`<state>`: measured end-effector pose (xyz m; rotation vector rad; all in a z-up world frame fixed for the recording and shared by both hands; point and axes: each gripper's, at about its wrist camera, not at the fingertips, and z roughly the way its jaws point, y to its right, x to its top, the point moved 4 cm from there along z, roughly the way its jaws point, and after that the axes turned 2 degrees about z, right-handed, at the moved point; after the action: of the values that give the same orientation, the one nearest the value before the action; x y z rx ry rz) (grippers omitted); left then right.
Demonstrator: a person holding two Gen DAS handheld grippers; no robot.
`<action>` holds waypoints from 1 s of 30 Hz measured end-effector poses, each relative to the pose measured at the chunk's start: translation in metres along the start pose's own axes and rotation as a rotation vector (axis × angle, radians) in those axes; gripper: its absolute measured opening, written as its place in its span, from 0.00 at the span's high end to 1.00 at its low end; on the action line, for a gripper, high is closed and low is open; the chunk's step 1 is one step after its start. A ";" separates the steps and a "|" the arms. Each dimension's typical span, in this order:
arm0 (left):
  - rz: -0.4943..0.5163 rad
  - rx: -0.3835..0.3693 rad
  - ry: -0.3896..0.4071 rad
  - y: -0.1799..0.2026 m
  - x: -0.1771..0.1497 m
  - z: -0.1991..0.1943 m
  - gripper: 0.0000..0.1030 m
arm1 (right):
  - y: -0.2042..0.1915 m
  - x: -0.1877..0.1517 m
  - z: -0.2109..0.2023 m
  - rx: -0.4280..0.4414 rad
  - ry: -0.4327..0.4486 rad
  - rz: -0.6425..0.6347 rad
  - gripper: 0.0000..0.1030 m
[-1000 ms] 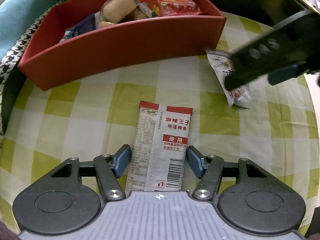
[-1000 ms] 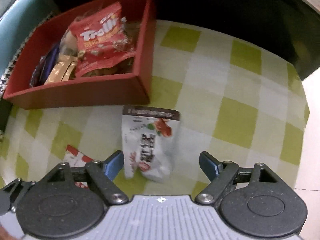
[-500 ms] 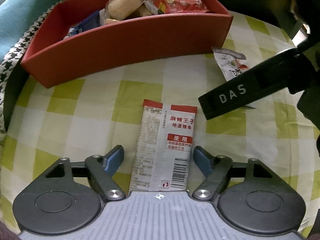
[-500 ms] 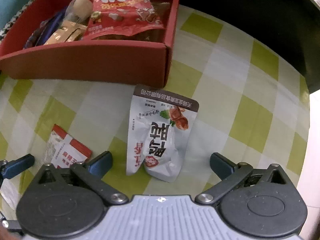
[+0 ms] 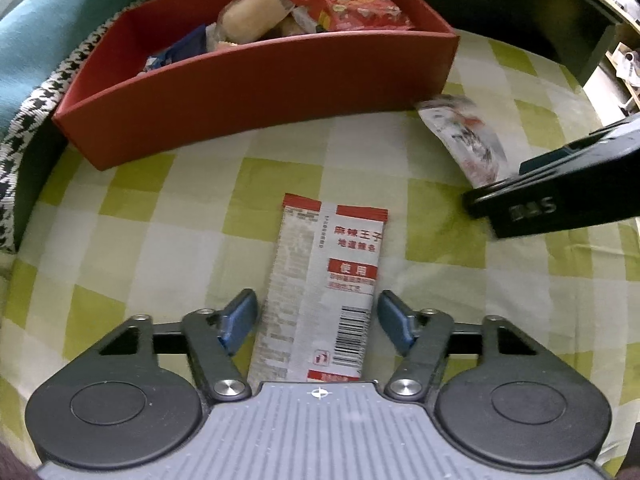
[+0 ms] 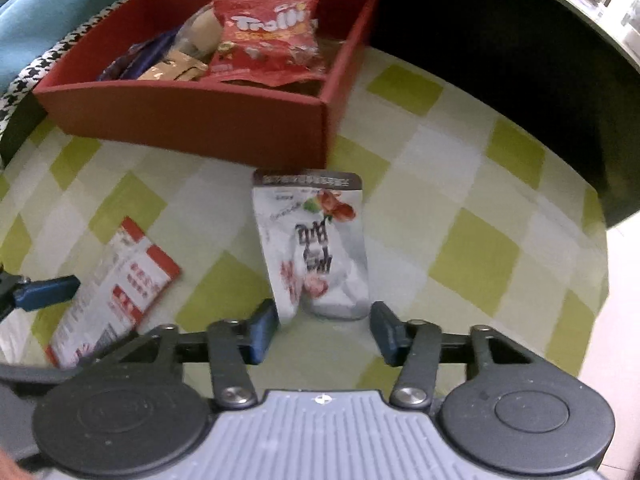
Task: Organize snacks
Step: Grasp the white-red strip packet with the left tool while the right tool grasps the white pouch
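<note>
A red-and-white snack packet [image 5: 324, 280] lies flat on the checked cloth, its near end between the blue pads of my left gripper [image 5: 318, 318]. Those jaws are closing and stand just off the packet's edges. To its right a white pouch [image 6: 316, 248] lies below the red box's [image 6: 200, 120] corner. My right gripper [image 6: 324, 330] is shut on the pouch's near end, which buckles at its lower left. In the left wrist view the right gripper's dark finger [image 5: 552, 204] covers the lower end of that pouch [image 5: 464, 136]. The red box [image 5: 260, 92] holds several snacks.
A red Trolli bag [image 6: 268, 28] and a wrapped bun [image 5: 252, 20] lie in the box. A teal cushion [image 5: 40, 48] with houndstooth fabric [image 5: 36, 104] borders the table at left. The table's rounded edge [image 6: 600, 248] runs at right, with darkness behind the box.
My right jaws widened, then closed onto the white pouch, which now buckles. My left jaws widened and came back in beside the packet. The right gripper shifted rightward in the left wrist view.
</note>
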<state>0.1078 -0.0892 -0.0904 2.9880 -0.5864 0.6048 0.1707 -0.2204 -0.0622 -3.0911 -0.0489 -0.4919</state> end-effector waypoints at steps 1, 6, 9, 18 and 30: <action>-0.002 0.001 0.000 -0.001 -0.001 -0.001 0.36 | 0.003 -0.006 -0.001 0.002 0.001 -0.004 0.55; -0.034 0.006 -0.017 -0.001 -0.008 -0.004 0.39 | 0.012 -0.031 -0.014 0.025 -0.010 -0.011 0.60; -0.022 0.016 -0.020 0.001 -0.016 -0.007 0.39 | 0.009 -0.037 -0.017 0.030 -0.020 -0.040 0.61; -0.029 0.014 -0.028 0.001 -0.016 -0.005 0.32 | 0.015 0.006 -0.027 0.037 0.030 -0.055 0.20; -0.040 0.013 -0.031 -0.001 -0.008 0.002 0.19 | 0.004 0.037 0.029 0.057 -0.058 -0.115 0.04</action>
<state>0.1015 -0.0859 -0.0954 3.0181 -0.5257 0.5630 0.2149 -0.2228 -0.0786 -3.0583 -0.2387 -0.3968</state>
